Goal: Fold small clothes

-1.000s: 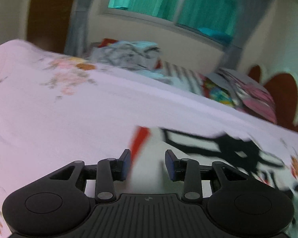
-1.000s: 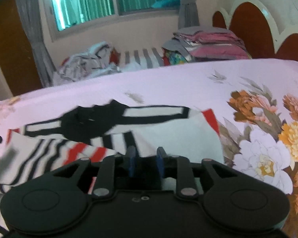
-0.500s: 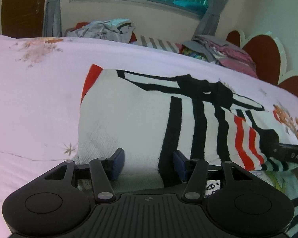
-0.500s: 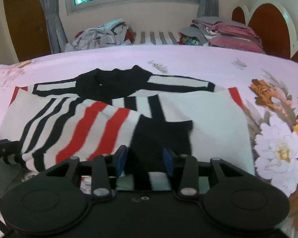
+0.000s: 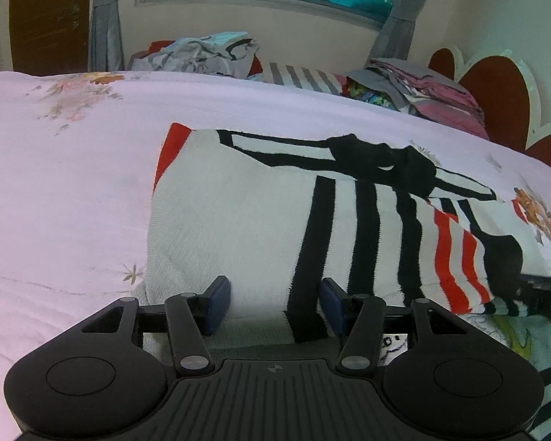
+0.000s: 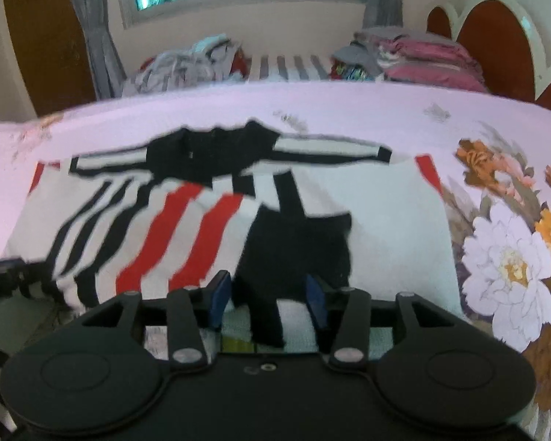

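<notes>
The bed (image 5: 55, 191), under a pale pink floral sheet, carries everything here. At its far edge below the window lie a loose heap of unfolded clothes (image 5: 202, 53) and a neater stack of folded ones (image 5: 426, 84) by the headboard.

The striped knit sweater (image 5: 238, 220), white with black and red bands, lies spread across the middle of the bed. One sleeve is laid over the body, its red stripes and dark cuff reaching toward the near hem. By my reading, a sleeve fold has just been set down and the grip let go; the fold is only partly done.

The left tool (image 5: 273, 305) sits at the near hem with its jaws wide apart, straddling the fabric edge but clamping nothing. The right tool (image 6: 268, 303) is likewise spread open over the dark cuff and hem, gripping nothing.

Next, I judge, comes the other side: both tools need to close on an edge or on the hem and carry it over evenly, without dragging the laid sleeve askew.

The left view shows the sweater's left flank and red-trimmed shoulder sharply, with the right tool's finger at the cuff. The right view is motion-blurred, but alone shows the bare right half of the body and the large printed flowers (image 6: 507, 268) beside it.
</notes>
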Action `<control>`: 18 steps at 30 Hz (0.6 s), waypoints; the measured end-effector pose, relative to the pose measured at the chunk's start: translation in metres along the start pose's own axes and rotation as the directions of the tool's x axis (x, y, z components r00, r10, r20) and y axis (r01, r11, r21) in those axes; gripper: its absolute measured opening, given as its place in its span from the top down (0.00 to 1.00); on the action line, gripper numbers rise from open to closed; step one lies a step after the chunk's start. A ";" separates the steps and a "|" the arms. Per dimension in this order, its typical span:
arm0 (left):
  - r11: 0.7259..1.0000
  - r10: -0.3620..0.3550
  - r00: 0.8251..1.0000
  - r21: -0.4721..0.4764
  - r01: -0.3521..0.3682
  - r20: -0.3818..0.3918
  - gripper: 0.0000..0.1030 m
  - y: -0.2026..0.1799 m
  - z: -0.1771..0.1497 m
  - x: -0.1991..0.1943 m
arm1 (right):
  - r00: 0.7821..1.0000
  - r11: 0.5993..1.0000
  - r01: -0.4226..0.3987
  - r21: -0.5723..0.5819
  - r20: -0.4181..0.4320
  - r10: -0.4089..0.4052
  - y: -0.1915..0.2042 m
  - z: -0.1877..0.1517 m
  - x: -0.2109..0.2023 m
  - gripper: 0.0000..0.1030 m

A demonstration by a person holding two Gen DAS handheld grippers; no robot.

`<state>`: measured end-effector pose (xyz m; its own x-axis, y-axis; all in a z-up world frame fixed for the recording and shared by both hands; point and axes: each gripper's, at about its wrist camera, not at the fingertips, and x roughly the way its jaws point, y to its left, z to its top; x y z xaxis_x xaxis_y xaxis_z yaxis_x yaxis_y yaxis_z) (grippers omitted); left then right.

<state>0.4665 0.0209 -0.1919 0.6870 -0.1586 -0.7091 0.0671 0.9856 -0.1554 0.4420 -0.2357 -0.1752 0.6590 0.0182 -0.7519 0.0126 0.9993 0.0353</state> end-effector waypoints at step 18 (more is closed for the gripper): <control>0.996 -0.090 0.996 0.032 0.089 0.017 0.46 -0.041 -0.003 -0.025 | 0.995 0.996 -0.079 -0.034 0.057 0.081 0.008 -0.002 -0.030 0.69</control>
<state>0.4446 -0.0159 -0.1699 0.6905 -0.2455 -0.6804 0.1510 0.9688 -0.1964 0.4205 -0.2280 -0.1535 0.6998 0.0973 -0.7077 -0.0651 0.9952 0.0725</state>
